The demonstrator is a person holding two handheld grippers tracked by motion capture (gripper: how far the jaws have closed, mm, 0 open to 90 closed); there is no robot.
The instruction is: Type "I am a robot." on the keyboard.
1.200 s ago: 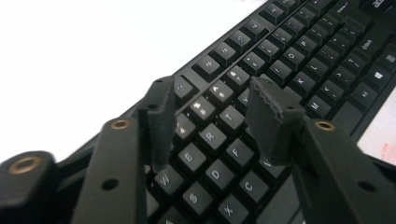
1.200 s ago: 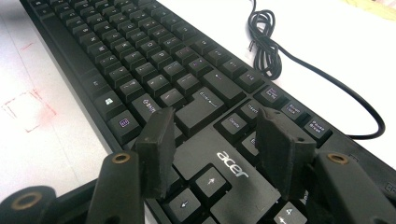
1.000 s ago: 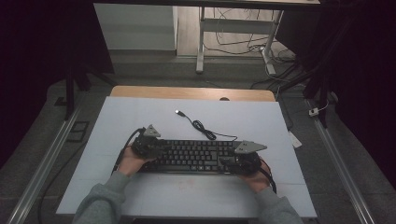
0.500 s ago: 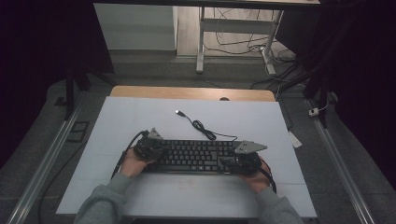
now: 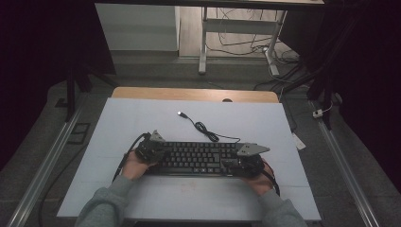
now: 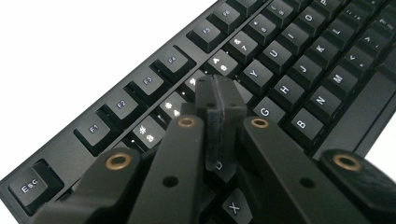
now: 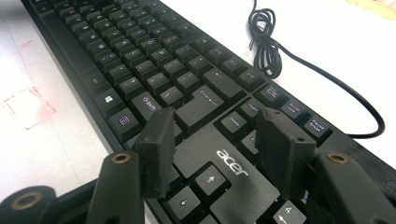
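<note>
A black keyboard (image 5: 198, 158) is laid flat on the near half of the white surface (image 5: 142, 118), its long side running across the person's front. Its black cable (image 5: 203, 127) is led away from the back edge, coiled once on the surface and ended in a plug that lies farther out.

The left hand-held gripper (image 5: 150, 150) is placed over the keyboard's left end. In the left gripper view its jaws have just been closing and are now pressed together, pad against pad, with nothing seen between them; their joined tip (image 6: 219, 100) is held over the number and letter rows, near the keys R and G. Whether the tip touches a key cannot be told.

The right hand-held gripper (image 5: 241, 163) is set at the keyboard's right end. In the right gripper view its jaws (image 7: 215, 135) are held apart, one on each side of the bare panel with the maker's name, above the arrow keys; nothing is gripped between them.

Each hand-held gripper is held from below by a hand in a grey sleeve (image 5: 101, 208).
</note>
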